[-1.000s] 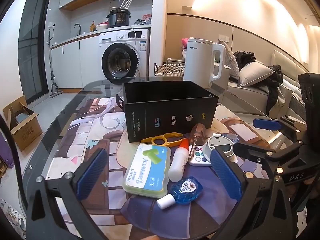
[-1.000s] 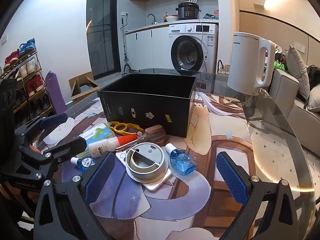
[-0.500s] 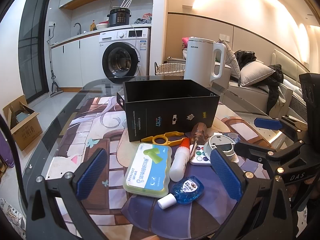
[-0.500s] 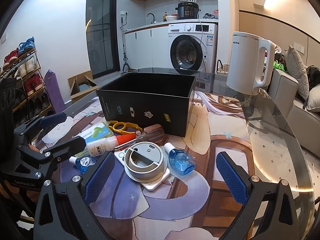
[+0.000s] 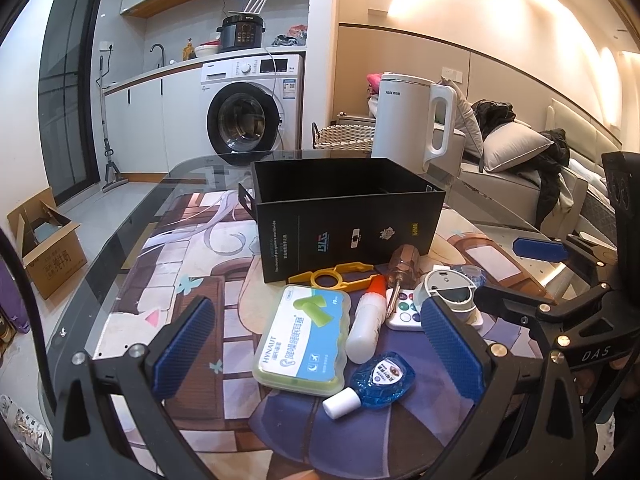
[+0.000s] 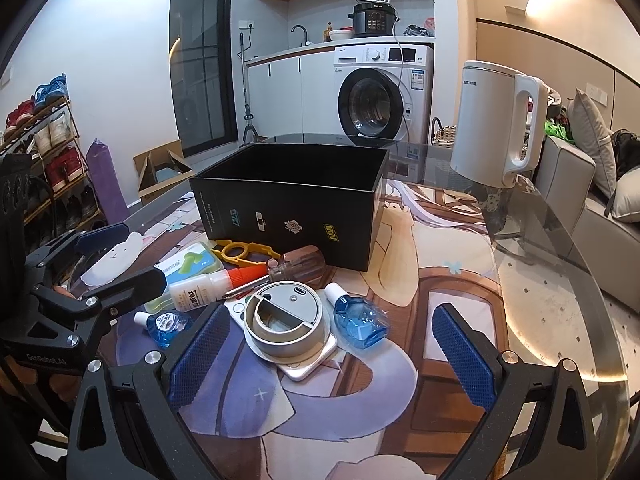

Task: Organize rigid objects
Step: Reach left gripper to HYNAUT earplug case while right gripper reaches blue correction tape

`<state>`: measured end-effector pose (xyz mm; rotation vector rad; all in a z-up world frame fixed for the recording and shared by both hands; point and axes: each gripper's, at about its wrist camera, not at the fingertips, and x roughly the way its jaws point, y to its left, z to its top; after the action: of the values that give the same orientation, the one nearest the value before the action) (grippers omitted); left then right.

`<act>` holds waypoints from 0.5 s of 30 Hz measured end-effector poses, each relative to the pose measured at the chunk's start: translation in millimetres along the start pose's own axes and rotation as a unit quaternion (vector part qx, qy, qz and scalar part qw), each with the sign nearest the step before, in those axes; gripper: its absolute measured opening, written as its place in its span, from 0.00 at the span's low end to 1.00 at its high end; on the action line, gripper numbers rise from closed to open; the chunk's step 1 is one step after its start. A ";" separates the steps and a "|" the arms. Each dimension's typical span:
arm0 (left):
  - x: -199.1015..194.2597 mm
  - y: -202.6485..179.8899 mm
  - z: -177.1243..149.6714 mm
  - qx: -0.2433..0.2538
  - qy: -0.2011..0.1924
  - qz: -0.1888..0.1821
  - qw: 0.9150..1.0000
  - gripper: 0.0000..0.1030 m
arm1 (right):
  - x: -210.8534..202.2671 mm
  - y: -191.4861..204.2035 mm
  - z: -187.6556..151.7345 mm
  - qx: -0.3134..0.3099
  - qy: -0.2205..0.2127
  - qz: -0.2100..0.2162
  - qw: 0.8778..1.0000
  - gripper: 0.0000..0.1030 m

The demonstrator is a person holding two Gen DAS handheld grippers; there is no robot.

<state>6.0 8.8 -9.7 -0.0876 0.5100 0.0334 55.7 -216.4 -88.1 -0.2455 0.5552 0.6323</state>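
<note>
An open black box (image 5: pixel 348 216) (image 6: pixel 292 208) stands on the glass table. In front of it lie a green-and-white earplug case (image 5: pixel 304 340), a white glue bottle with an orange cap (image 5: pixel 366 324) (image 6: pixel 216 284), a yellow plastic tool (image 5: pixel 336 276), a screwdriver (image 6: pixel 296 264), a round silver device (image 6: pixel 286 320) on a white card, and two blue bottles (image 5: pixel 376 380) (image 6: pixel 360 320). My left gripper (image 5: pixel 320 352) is open above the case. My right gripper (image 6: pixel 328 356) is open, near the silver device.
A white kettle (image 6: pixel 496 120) stands at the back right of the table. The table's curved glass edge (image 6: pixel 580 280) runs on the right. A washing machine (image 5: pixel 252 112), a sofa (image 5: pixel 520 184) and a cardboard box (image 5: pixel 44 244) on the floor lie beyond.
Both views have shifted very slightly; the objects sit a touch lower and nearer. Nothing was taken hold of or moved on the table.
</note>
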 end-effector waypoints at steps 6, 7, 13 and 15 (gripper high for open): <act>-0.3 -0.2 0.5 -0.001 0.001 0.000 1.000 1.00 | -0.4 0.1 -0.5 0.000 0.000 -0.001 1.000 1.00; -0.9 -1.2 0.9 0.000 0.001 0.000 1.000 1.00 | -0.2 -0.3 -0.6 0.001 0.000 -0.001 1.000 1.00; 0.4 -1.4 0.7 0.002 0.008 0.004 1.000 1.00 | 0.7 -1.5 -1.4 0.002 0.001 -0.003 1.000 1.00; 1.8 -0.5 0.5 0.002 0.010 0.007 1.000 1.00 | 0.4 -1.7 -1.5 0.002 0.000 -0.003 1.000 1.00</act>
<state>7.8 8.3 -10.0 -0.0796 0.5305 0.0459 56.4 -218.1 -89.5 -0.2428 0.5561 0.6250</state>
